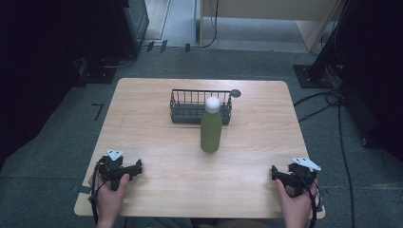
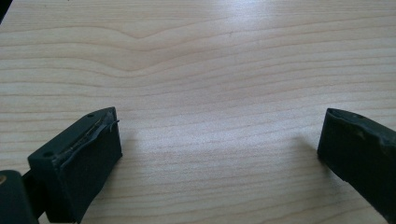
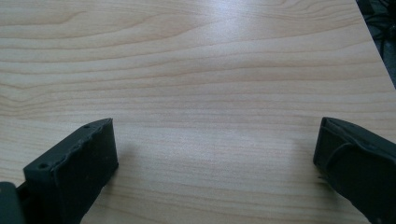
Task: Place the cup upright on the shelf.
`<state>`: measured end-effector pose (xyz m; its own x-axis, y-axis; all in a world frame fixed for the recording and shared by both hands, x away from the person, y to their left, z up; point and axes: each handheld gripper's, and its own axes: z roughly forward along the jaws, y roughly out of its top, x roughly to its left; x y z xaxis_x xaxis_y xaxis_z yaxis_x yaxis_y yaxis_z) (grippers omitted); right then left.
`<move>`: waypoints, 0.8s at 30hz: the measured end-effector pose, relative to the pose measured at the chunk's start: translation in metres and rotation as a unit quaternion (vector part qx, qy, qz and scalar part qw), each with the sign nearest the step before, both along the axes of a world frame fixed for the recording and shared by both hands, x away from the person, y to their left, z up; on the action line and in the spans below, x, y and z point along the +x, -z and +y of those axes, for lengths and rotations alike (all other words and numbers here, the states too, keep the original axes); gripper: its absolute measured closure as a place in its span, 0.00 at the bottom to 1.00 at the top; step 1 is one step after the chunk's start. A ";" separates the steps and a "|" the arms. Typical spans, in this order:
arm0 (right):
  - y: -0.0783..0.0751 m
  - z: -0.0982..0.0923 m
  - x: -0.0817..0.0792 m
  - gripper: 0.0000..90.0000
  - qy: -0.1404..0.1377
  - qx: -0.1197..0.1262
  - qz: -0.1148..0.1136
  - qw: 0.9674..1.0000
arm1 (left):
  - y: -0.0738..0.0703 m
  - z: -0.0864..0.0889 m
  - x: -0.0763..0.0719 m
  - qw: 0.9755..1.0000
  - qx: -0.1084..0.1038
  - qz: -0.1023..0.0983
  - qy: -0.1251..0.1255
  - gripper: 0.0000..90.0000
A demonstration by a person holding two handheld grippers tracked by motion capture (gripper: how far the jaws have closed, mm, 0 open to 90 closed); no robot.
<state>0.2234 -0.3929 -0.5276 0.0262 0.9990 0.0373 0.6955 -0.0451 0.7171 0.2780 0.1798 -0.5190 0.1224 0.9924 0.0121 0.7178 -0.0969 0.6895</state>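
From up high, you hold the left gripper (image 1: 135,167) and the right gripper (image 1: 276,174) low on the pale, smooth wooden worktop (image 1: 157,128), which has round corners. The tall green bottle (image 1: 211,132), round and smooth with a white ball-shaped cap, stands upright ahead of your fingers, about midway between the two grippers and well apart from both. Just behind it sits a dark wire basket (image 1: 183,108) made of thin bars, shaped like a long box.

In the left gripper view, your black blocky fingers (image 2: 79,158) stand wide apart, with just wavy wood grain between them. Their pads look rough and a bit torn at the edges.

In the right gripper view, your fingers (image 3: 74,163) are also spread wide, holding nothing, over the same striped wood.
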 end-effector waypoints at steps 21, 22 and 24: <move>-0.021 0.030 -0.012 0.00 -0.011 0.026 -0.028 0.999 | 0.000 0.000 0.000 1.000 0.000 0.000 0.000 0.00; -0.023 0.032 -0.012 0.00 -0.013 0.027 -0.029 0.999 | 0.000 0.000 0.000 1.000 0.000 0.000 0.000 0.00; -0.028 0.036 -0.011 0.00 -0.021 0.025 -0.032 0.999 | 0.000 0.000 0.000 1.000 0.000 0.000 0.000 0.00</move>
